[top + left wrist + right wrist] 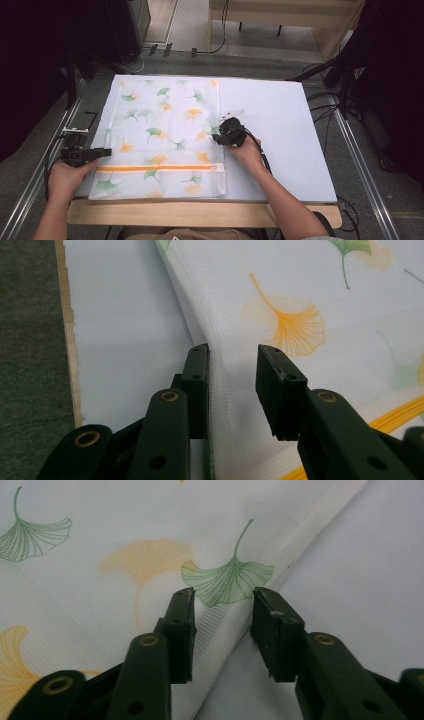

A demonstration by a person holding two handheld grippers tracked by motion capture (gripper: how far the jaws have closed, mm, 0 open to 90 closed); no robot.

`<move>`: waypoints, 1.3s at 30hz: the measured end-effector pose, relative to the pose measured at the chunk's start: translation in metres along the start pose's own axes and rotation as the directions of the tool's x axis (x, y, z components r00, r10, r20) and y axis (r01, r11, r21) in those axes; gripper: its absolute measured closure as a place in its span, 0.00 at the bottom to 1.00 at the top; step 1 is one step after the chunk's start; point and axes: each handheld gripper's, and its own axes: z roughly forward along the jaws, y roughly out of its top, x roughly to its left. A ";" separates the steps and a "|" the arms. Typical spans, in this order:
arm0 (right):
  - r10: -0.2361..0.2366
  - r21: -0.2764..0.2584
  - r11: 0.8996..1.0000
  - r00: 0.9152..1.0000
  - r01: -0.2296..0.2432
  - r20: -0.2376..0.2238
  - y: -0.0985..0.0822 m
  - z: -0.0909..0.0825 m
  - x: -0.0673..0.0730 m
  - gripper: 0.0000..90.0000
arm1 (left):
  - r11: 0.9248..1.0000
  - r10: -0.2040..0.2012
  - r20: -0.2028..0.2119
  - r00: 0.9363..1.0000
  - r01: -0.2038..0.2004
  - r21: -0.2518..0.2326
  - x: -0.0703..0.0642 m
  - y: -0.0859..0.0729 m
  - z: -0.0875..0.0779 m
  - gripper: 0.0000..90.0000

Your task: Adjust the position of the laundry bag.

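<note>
A white mesh bag [160, 135] printed with green and orange ginkgo leaves lies flat on a white board [280, 130]; an orange zipper [160, 168] runs across its near part. My left gripper [107, 151] is at the bag's left edge. In the left gripper view the bag [300, 300] edge rises as a fold between the jaws of the left gripper [232, 385], with a gap still showing beside it. My right gripper [217, 135] is at the bag's right edge. There the hem of the bag [125, 540] lies between the parted jaws of the right gripper [222, 630].
The board rests on a wooden table [200, 212] whose front edge runs near the person. Metal rails [360, 160] flank the table on both sides. Black stands and cables [345, 85] crowd the floor at the back right, and a dark cabinet [125, 25] stands at the back left.
</note>
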 end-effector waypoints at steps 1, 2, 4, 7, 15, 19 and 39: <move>0.002 -0.002 1.000 1.000 -0.002 0.009 0.001 0.000 -0.001 0.81 | 1.000 -0.009 0.006 1.000 0.009 0.006 0.000 0.000 0.000 0.79; 0.002 -0.002 1.000 1.000 -0.002 0.009 0.001 0.000 -0.001 0.81 | 1.000 -0.009 0.006 1.000 0.009 0.006 0.000 0.000 0.000 0.83; 0.023 -0.001 1.000 1.000 -0.023 0.007 0.001 0.000 -0.002 0.90 | 1.000 0.009 0.009 1.000 -0.009 0.013 -0.001 0.000 0.001 0.86; 0.030 0.011 0.999 1.000 -0.030 -0.003 0.003 0.000 -0.001 0.99 | 1.000 0.014 0.028 1.000 -0.015 0.023 -0.002 0.001 0.002 0.97; 0.074 0.036 0.997 0.997 -0.073 -0.028 0.005 -0.006 -0.008 0.99 | 0.999 0.052 0.053 0.997 -0.052 0.012 -0.008 0.003 -0.002 0.99; 0.092 0.036 0.995 0.995 -0.091 -0.031 0.004 -0.009 -0.013 0.99 | 0.998 0.062 0.068 0.996 -0.062 0.004 -0.011 0.006 -0.002 0.99; 0.218 0.018 0.975 0.975 -0.219 0.039 -0.027 -0.046 -0.061 0.98 | 0.981 0.186 0.190 0.964 -0.193 0.019 -0.059 0.029 0.030 0.99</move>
